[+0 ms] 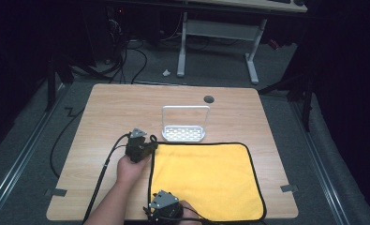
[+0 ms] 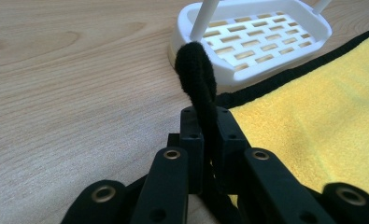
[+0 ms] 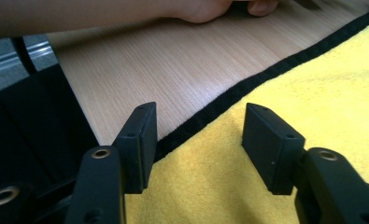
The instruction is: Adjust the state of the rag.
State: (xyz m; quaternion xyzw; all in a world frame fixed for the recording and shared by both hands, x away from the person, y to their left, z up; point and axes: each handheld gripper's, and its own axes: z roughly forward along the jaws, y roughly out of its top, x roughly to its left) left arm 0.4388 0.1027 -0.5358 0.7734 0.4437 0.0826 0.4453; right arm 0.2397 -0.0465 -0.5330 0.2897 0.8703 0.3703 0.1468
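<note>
A yellow cloth (image 1: 206, 180) with a black hem lies flat on the wooden table (image 1: 126, 103). My left gripper (image 1: 147, 146) is shut on the cloth's far left corner; in the left gripper view the black hem (image 2: 197, 74) stands up in a loop between the jaws of that gripper (image 2: 205, 123). My right gripper (image 1: 166, 206) is at the cloth's near left corner. In the right gripper view it (image 3: 198, 135) is open, its jaws astride the black edge (image 3: 247, 84) where cloth (image 3: 313, 88) meets wood.
A white slotted dish rack (image 1: 184, 132) with an upright handle stands just behind the cloth, close to the left gripper (image 2: 252, 42). A round cable hole (image 1: 209, 99) sits near the table's far edge. A forearm (image 3: 102, 14) crosses the right gripper view.
</note>
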